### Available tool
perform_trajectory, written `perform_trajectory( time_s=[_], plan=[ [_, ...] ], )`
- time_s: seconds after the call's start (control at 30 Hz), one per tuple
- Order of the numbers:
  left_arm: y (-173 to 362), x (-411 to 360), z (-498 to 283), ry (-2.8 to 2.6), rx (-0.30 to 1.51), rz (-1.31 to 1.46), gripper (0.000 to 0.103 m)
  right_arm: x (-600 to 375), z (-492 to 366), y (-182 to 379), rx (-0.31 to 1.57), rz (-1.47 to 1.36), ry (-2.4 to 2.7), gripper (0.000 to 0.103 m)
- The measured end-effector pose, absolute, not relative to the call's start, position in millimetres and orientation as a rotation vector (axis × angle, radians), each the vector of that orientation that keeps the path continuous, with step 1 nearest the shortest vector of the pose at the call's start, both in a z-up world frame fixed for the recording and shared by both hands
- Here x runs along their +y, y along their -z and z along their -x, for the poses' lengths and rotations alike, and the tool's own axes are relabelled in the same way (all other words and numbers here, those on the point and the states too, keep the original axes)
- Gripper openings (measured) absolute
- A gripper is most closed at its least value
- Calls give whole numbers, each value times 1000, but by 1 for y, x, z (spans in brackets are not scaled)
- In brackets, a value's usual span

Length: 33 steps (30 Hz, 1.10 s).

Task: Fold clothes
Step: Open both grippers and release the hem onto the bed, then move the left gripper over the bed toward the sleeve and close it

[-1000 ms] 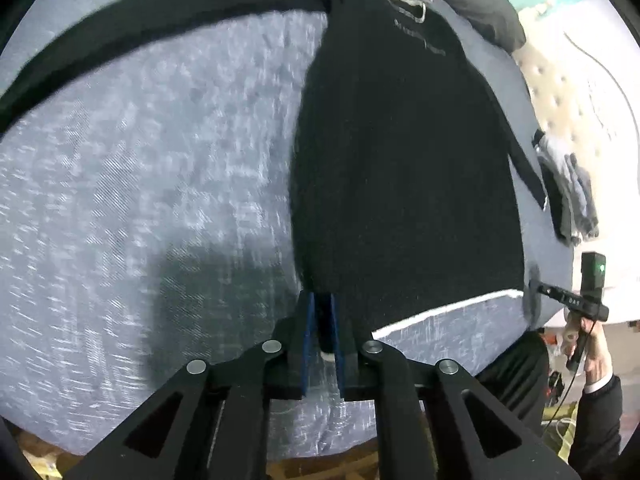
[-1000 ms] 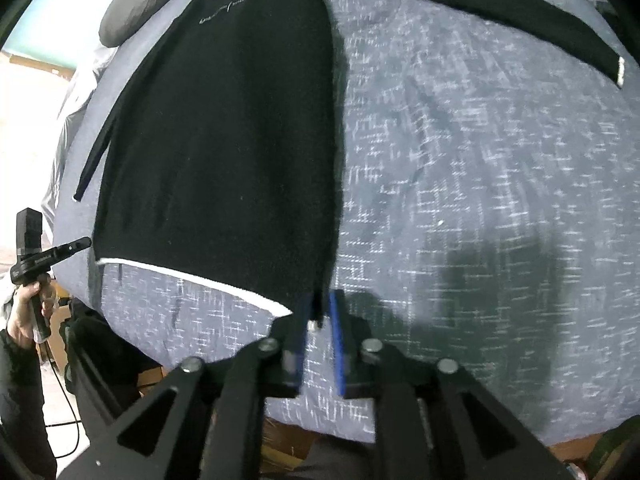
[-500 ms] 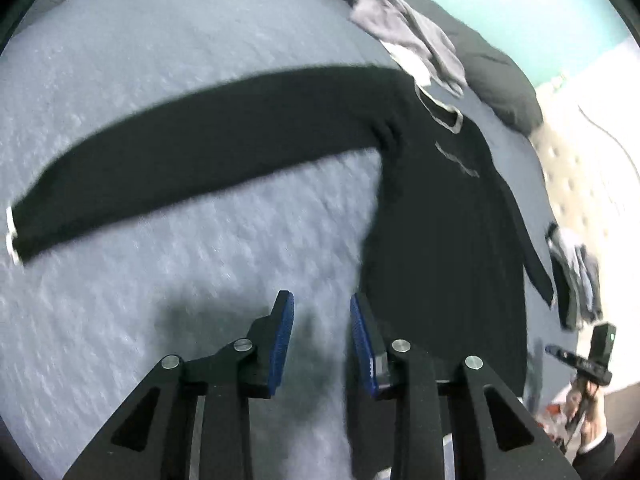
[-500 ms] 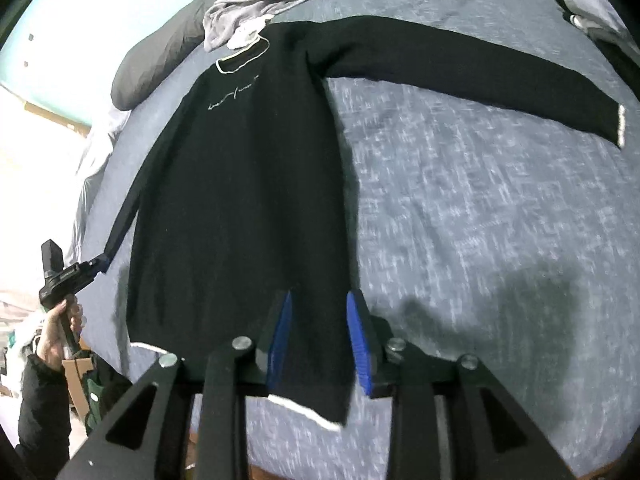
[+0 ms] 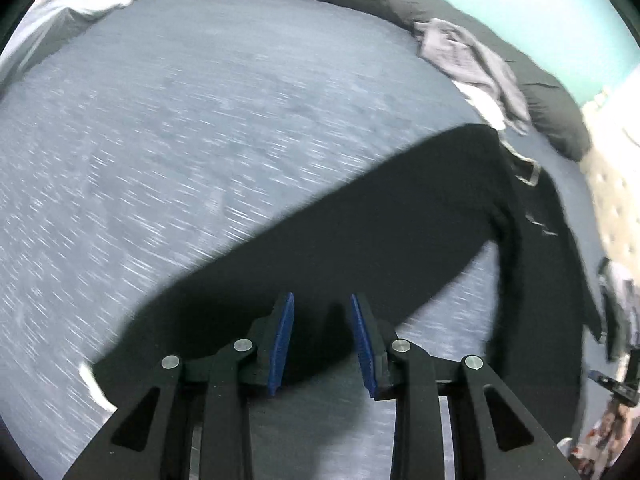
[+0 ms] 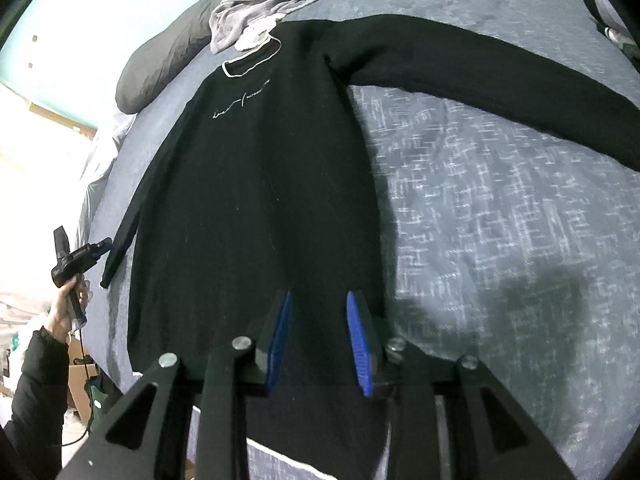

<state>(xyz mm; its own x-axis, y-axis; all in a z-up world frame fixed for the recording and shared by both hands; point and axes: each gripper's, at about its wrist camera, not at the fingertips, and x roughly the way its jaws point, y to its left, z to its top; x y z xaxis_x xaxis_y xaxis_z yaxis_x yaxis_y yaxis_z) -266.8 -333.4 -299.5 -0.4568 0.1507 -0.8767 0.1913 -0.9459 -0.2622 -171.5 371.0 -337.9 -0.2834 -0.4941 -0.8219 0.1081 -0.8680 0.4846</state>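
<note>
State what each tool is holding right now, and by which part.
Nothing. The left tool is open above the black sweater's sleeve; the right tool is open above its body.

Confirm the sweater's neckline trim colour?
White trim on the black sweater, clearest in right wrist view.

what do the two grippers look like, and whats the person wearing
Both the left gripper and the right gripper are matte black linkages with round silver pivot pins and flat blue ribbed pads lining the jaws. In the right wrist view, a hand shows a black sleeve; a thin cable hangs below it.
</note>
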Motion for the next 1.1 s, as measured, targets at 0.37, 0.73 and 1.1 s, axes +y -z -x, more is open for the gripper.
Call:
perform_trajectory(
  time_s=[0.37, 0.73, 1.1],
  plan=[
    [315, -385, 250, 2590, 423, -1634, 32, 332, 181, 349, -421, -1624, 2152, 29],
    [323, -380, 244, 2649, 394, -1642, 28, 310, 180, 344, -373, -1632, 2130, 29],
    [311, -367, 237, 2663, 253, -1627, 0, 312, 178, 356, -452, -1670, 2116, 29]
  ],
)
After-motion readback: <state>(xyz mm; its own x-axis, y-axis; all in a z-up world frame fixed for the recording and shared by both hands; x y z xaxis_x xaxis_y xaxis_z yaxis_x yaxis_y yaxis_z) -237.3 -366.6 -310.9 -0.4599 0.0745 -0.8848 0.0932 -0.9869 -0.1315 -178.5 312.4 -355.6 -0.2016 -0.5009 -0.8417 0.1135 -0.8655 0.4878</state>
